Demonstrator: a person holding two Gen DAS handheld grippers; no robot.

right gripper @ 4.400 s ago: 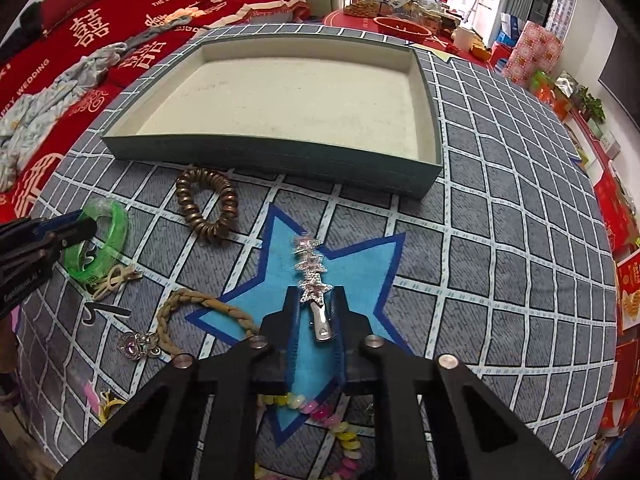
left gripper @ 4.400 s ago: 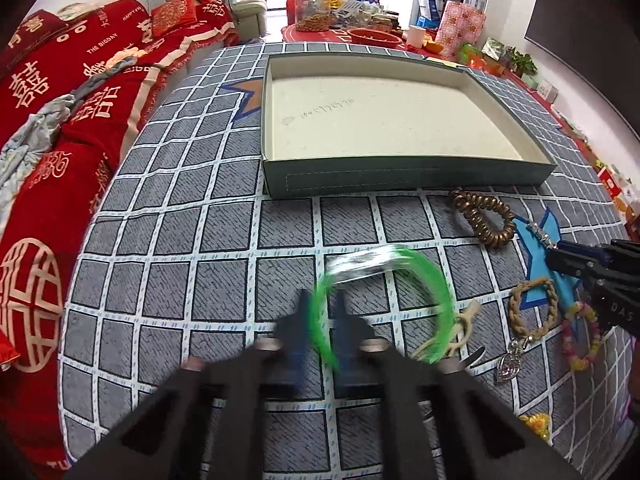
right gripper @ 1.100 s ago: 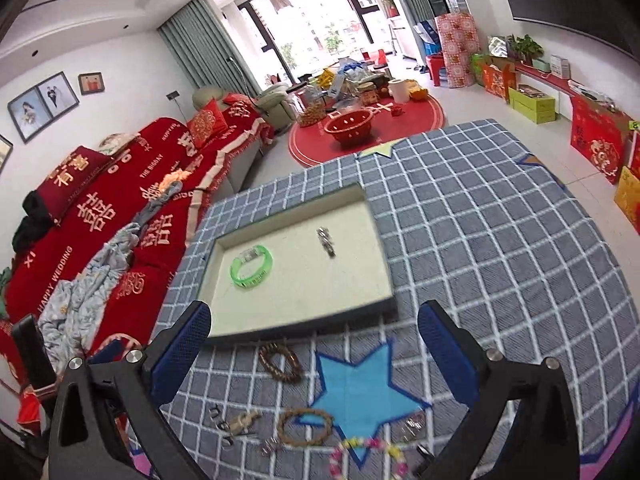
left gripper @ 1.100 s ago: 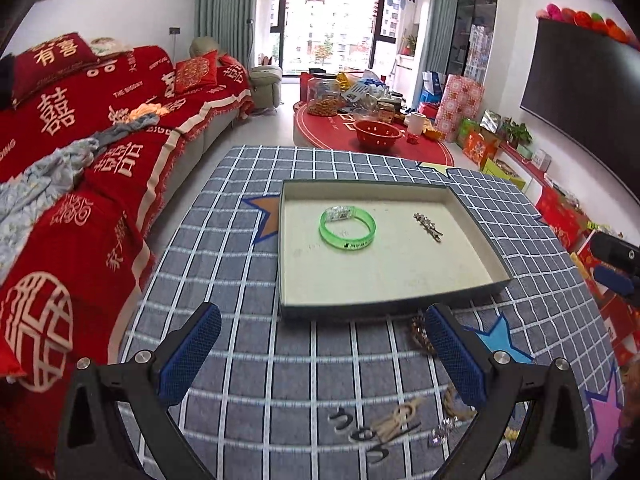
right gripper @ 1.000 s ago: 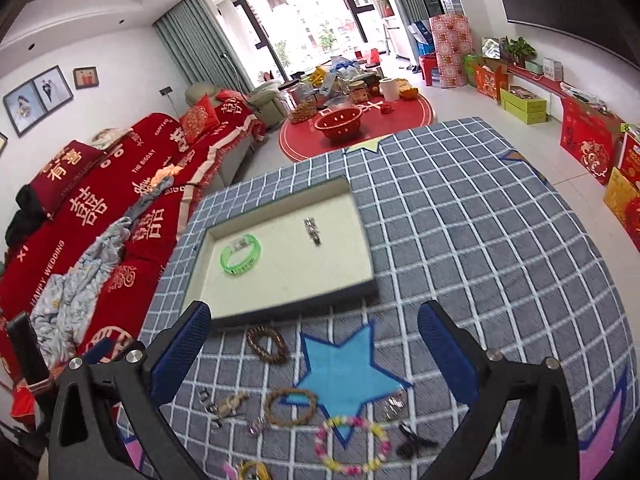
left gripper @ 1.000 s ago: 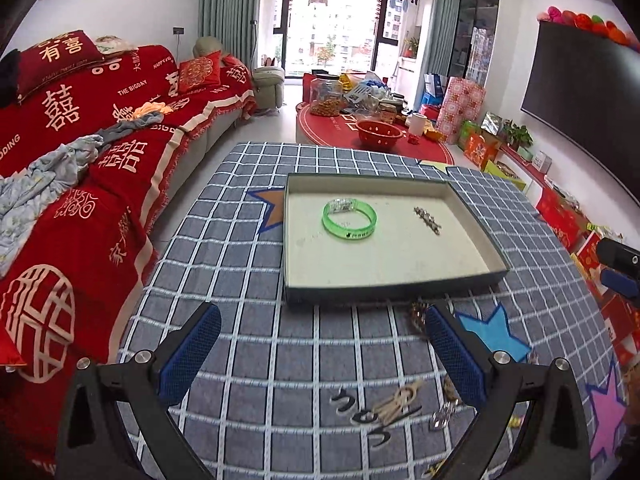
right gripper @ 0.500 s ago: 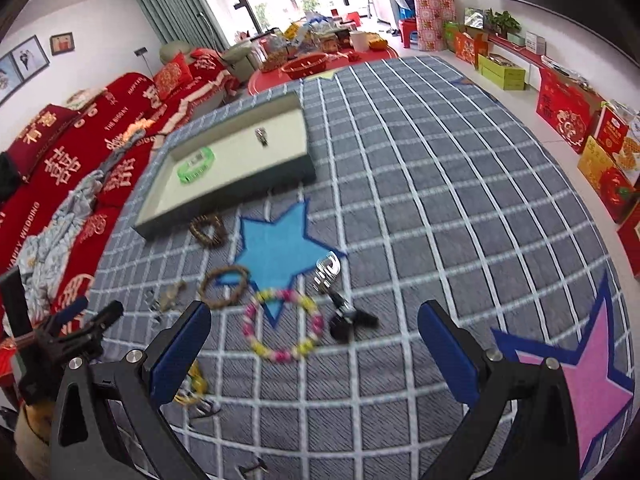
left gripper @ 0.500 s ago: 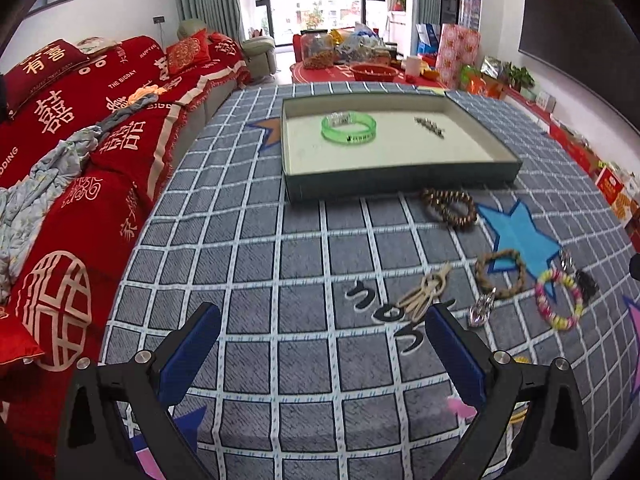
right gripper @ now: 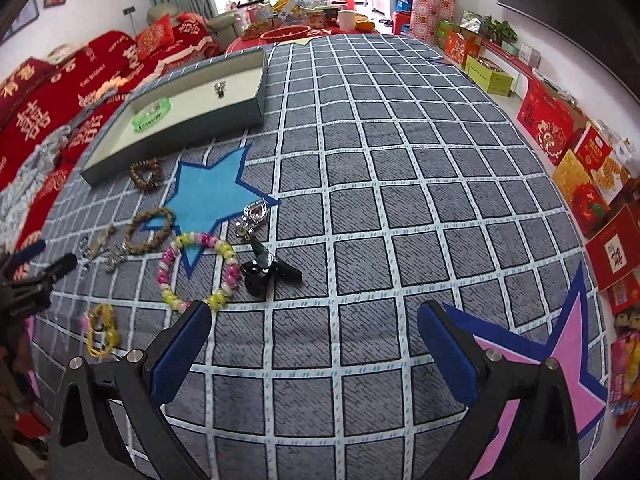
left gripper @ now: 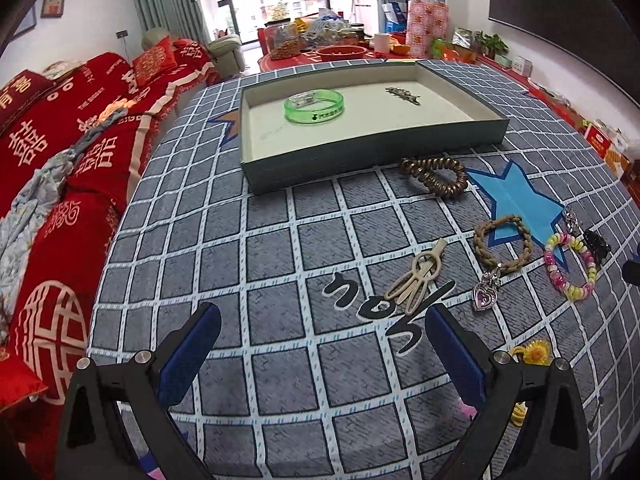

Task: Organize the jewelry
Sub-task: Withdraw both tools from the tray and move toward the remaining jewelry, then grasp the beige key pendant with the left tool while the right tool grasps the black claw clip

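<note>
**Both sets of fingers spread wide over the jewelry**

We hold our left fingers (left gripper: 320,344) wide apart with nothing between them, low over the checked counter (left gripper: 280,264). Just ahead of the right-hand pad lies a cream hair clip (left gripper: 416,276), resting partly on black lettering printed on the cloth. Further to the right of it sit a braided tan bracelet (left gripper: 503,243) with a heart pendant (left gripper: 485,296) touching its near edge, then a pink and yellow bead bracelet (left gripper: 570,266) and a black clip (left gripper: 597,245). A yellow flower tie (left gripper: 536,351) lies just beside the right-hand pad. Well ahead, the tray (left gripper: 372,152) holds a green bangle (left gripper: 314,107) and a silver hair clip (left gripper: 402,94), apart from each other. A brown coil hair tie (left gripper: 436,176) lies just in front of the tray's near wall.

Our right fingers (right gripper: 314,340) are also spread wide and carry nothing. The bead bracelet (right gripper: 198,270) lies just ahead of the left-hand pad, its near edge almost at the pad's tip. The black clip (right gripper: 266,270) sits ahead between the pads, touching the bracelet's right side, with a silver clasp (right gripper: 252,218) beyond it on the blue star. The tray (right gripper: 180,128) is far ahead to the left.
</note>
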